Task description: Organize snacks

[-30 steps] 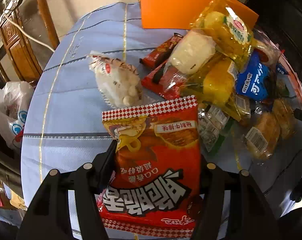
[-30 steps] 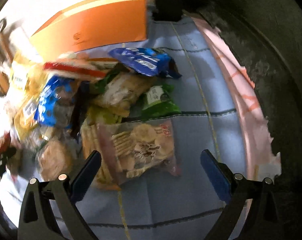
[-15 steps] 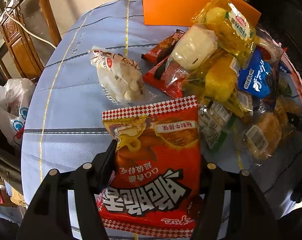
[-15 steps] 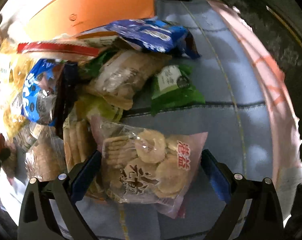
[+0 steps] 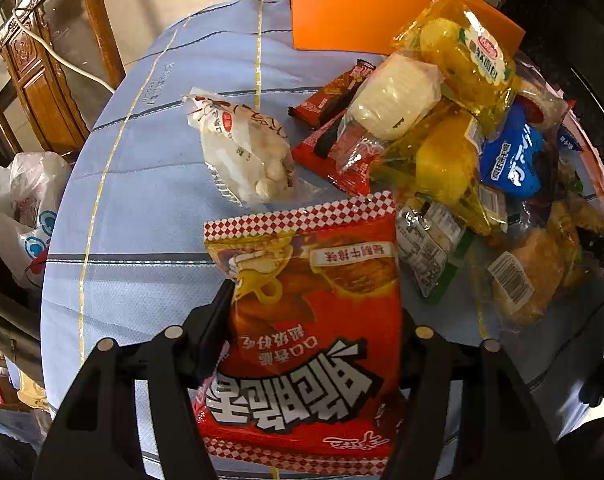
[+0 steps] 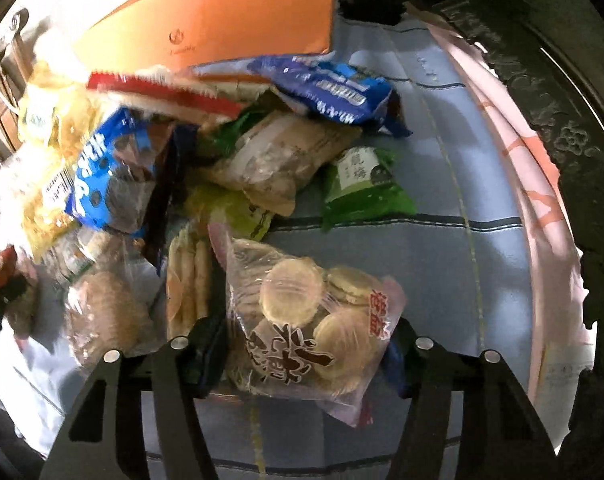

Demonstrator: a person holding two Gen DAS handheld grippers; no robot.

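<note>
Left wrist view. We see the left tool (image 5: 314, 344) clenched on a red snack bag (image 5: 306, 320), one finger pressing each long side of it. The bag's long axis runs straight ahead of the tool; its checkered top seam points away from us and its print reads upside down. We judge the bag light, air-filled and soft, with brittle contents: grip pressure should stay low, and the hold is best kept on the side edges near the lower half, as it is now. The film looks glossy, so slipping is a risk. Ahead and to the left of the tool lies a white snack pack (image 5: 245, 160) on the table (image 5: 141, 240), apart from the main pile. Ahead and to the right is the pile itself, with yellow packs (image 5: 454, 152) and a blue cookie bag (image 5: 510, 160). An orange box (image 5: 362, 12) stands at the far edge, beyond the pile.

Right wrist view. The right tool (image 6: 310, 344) has its fingers closed in against both sides of a clear biscuit bag (image 6: 310, 312); we judge this a grasp. The bag lies between the fingers on the table, its long axis running ahead and slightly leftward. Round biscuits show through the film. We judge it light but fragile: the discs will crack under a hard squeeze, and the loose film may shift. Ahead of the tool sit a green pouch (image 6: 362, 188) and the rest of the pile.
</note>
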